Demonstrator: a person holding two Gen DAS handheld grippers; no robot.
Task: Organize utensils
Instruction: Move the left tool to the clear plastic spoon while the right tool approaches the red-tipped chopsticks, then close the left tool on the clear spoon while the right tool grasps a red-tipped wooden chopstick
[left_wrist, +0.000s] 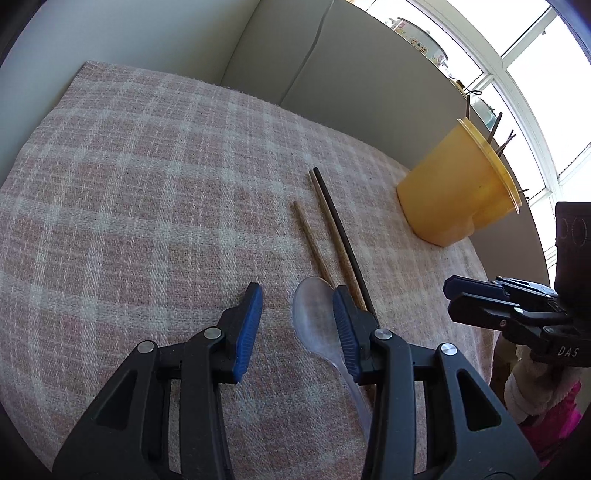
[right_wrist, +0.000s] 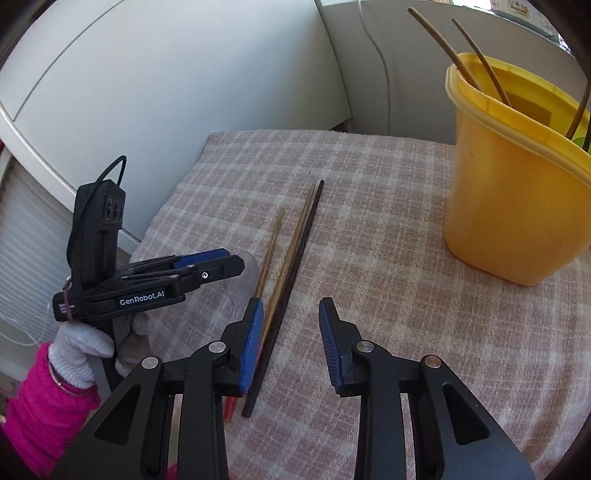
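Pink-and-white checked cloth (left_wrist: 147, 192) covers the worktop, with pale wall panels behind it and a bright window off to the right.

Seen from its own camera, the left tool (left_wrist: 297, 325) hangs over the cloth with its blue pads partly apart and nothing pressed between them. A clear plastic spoon (left_wrist: 314, 317) lies just inside its right finger, the bowl ahead and the handle running back beneath that finger. Three chopsticks lie side by side just ahead and to the right of this tool: a short light one (left_wrist: 308, 236), a longer brown one (left_wrist: 332, 229) and a black one (left_wrist: 340, 229).

The right tool (right_wrist: 291, 332) also stands partly open and empty. The black chopstick's near end lies between its fingers, close to the left pad, while the other two pass under or behind that pad; which, the view does not settle. A yellow plastic cup (right_wrist: 509, 206) stands ahead and to the right of this tool, holding several thin sticks (right_wrist: 480, 59).

A white-gloved hand (right_wrist: 79, 347) in a pink sleeve (right_wrist: 44, 410) holds the left tool.
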